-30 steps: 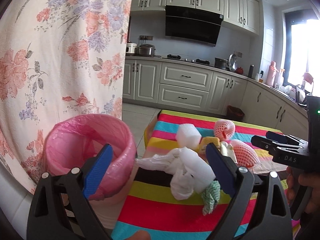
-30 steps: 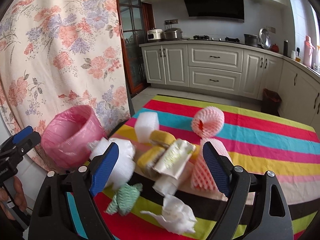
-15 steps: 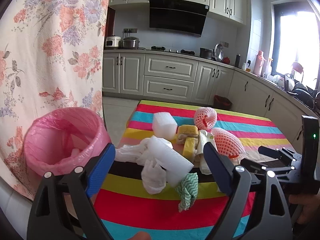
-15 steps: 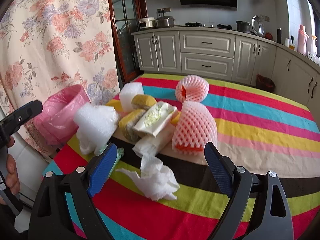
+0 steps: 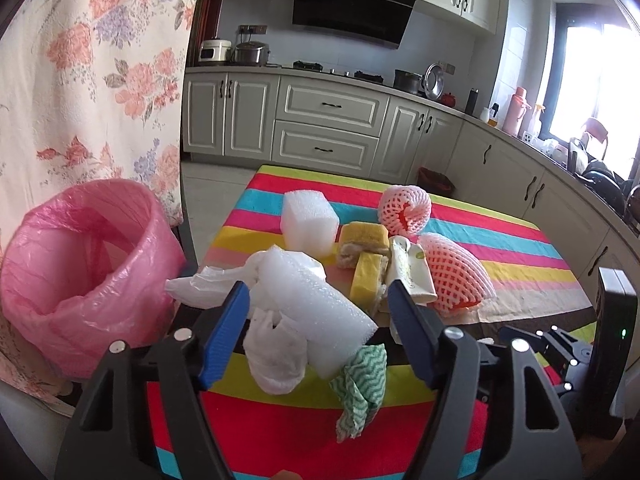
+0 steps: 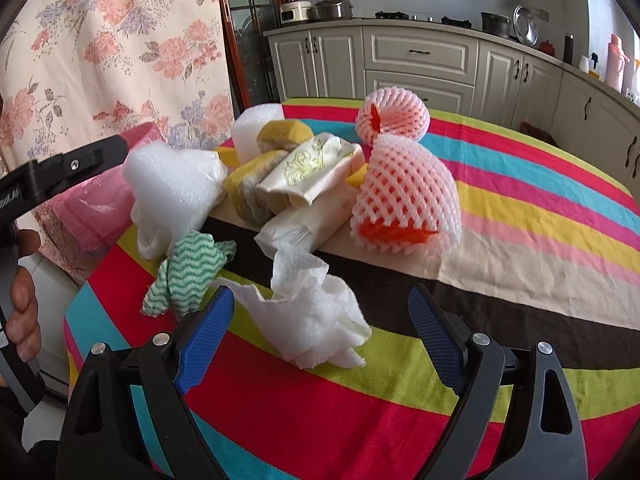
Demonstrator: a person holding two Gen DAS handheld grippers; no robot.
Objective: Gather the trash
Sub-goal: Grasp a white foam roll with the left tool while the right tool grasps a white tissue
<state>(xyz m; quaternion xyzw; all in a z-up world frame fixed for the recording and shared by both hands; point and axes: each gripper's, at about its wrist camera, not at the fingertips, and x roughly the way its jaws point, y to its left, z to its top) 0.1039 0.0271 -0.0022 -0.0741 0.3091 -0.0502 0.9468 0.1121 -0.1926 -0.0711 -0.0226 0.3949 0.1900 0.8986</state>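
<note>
Left gripper (image 5: 316, 316) jaws narrowed around foam wrap (image 5: 320, 312).

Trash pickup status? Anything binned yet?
Nothing visibly binned: whether the pink-lined bin holds anything cannot be told. In hand: nothing; left tongs, just closing, straddle the white bubble-wrap wad; right tongs open around crumpled white tissue. The whole pile remains on the striped tablecloth.
</note>
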